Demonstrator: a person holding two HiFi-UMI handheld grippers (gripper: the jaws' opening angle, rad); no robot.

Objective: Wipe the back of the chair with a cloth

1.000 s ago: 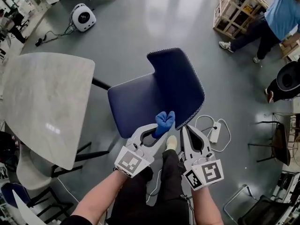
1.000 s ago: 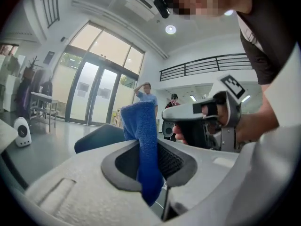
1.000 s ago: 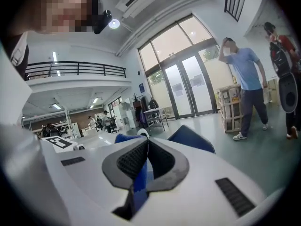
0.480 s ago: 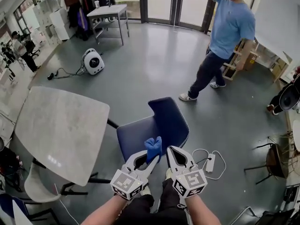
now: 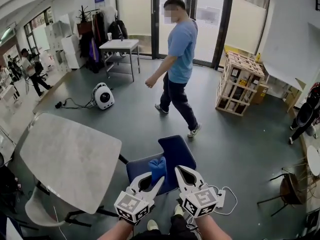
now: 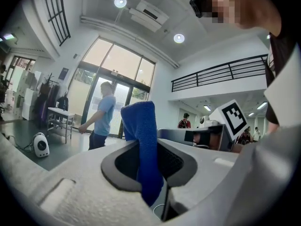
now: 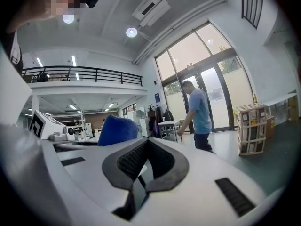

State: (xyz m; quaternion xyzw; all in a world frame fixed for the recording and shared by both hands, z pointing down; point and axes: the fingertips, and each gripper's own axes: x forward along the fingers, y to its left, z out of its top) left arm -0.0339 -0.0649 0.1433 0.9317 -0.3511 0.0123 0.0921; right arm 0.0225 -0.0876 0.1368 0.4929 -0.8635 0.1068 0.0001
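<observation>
We hold the left tool (image 5: 159, 180) clenched on the royal-blue terry cloth (image 5: 158, 167). In the left gripper view the cloth passes between the two dark pads and stands upright above them, its top edge folded over. The right tool (image 5: 178, 170) is clamped shut with nothing in it – in its own view the ribbed pads meet and only the top of the cloth shows beyond its left side. The two tools sit side by side, close together but not touching. Both point out level across the hall, towards the glass doors. In the head view they lie over the dark navy moulded chair (image 5: 176, 151), and the cloth overlaps the point where the seat meets the backrest. We cannot tell from that view how far the cloth stands clear of the chair. A pale grey rounded surface (image 5: 70, 159) stands just to the left of the chair. A white power strip with a looped cable (image 5: 220, 198) lies on the floor to its right. Farther off, a person in a blue shirt (image 5: 177, 59) walks past a slatted wooden crate (image 5: 239, 90).
</observation>
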